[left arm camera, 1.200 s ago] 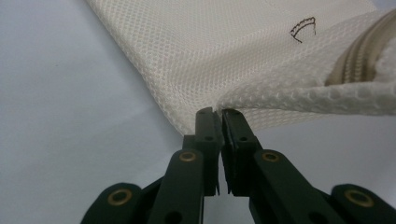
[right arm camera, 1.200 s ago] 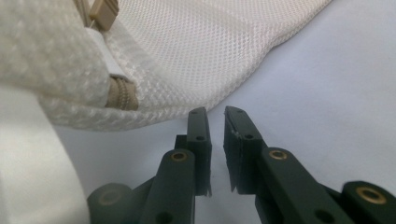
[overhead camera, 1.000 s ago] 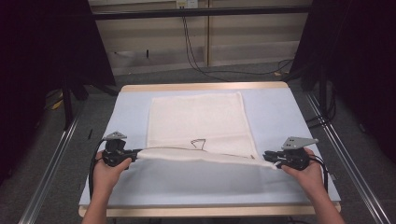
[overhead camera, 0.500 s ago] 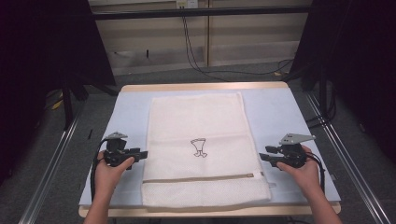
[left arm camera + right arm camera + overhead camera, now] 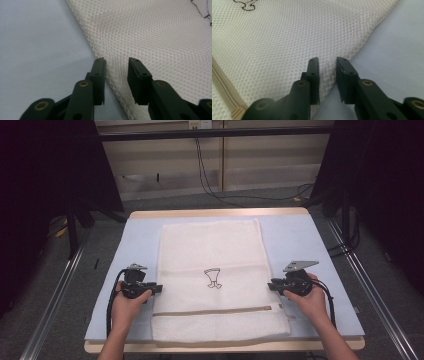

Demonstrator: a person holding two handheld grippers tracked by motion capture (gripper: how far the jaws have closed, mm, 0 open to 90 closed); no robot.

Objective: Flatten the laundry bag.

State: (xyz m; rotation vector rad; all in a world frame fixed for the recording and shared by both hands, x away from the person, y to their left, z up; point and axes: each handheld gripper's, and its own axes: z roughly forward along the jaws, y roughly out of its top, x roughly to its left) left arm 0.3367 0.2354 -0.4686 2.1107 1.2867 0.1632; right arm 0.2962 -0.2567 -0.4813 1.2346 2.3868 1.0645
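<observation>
A white mesh laundry bag lies flat on the blue table top, with a small dark drawing in its middle and a beige zipper near the front edge. My left gripper sits at the bag's left edge and my right gripper at its right edge. In the left gripper view the jaws straddle the mesh edge with a gap. The right gripper's jaws stand the same way over the mesh. Both pairs have just been closing; neither visibly pinches the fabric.
Metal rails run along both sides of the table. Black cables hang down the back wall beyond the wooden far edge. Bare blue surface lies left and right of the bag.
A second ago both grippers held the bag's folded-over near part; it has since been let go and spread flat toward me. The right gripper has shifted slightly inward to the bag's edge.
</observation>
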